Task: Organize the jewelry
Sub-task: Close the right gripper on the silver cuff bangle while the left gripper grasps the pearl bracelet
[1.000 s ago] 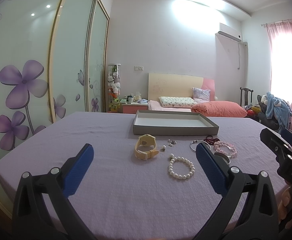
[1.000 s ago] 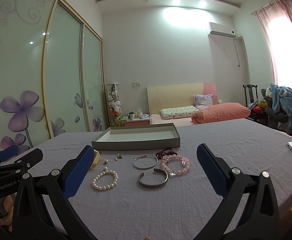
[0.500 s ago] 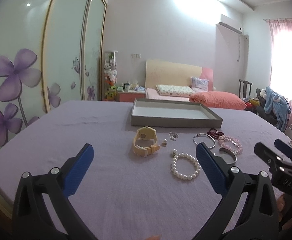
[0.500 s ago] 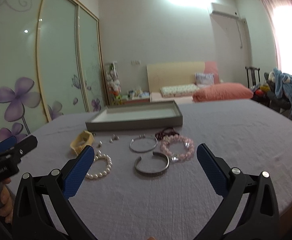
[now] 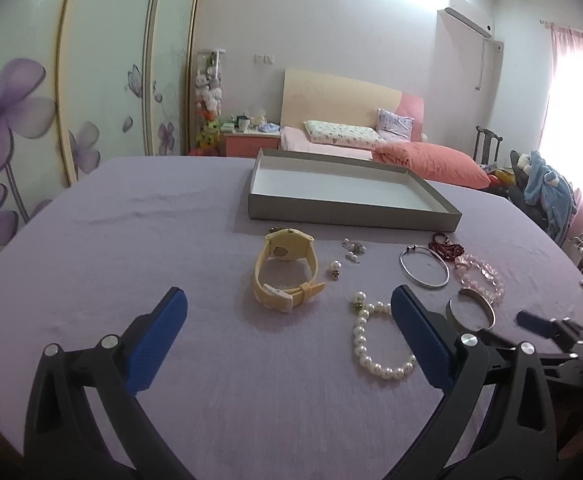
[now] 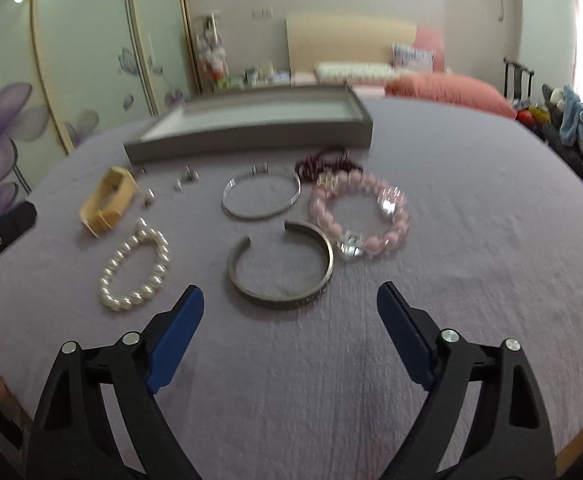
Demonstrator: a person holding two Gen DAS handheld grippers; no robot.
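Now poised over the purple cloth: right gripper (image 6: pixel 290 308) spread wide, empty, just short of the silver cuff bracelet (image 6: pixel 281 266); left gripper (image 5: pixel 287 320) likewise agape near the cream watch (image 5: pixel 286 270). Best straddled across the band, closed gently, carried to the empty grey tray (image 6: pixel 251 142).

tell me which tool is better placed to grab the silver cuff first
Right. The right tool is open with the silver cuff just ahead; the left tool faces the watch.
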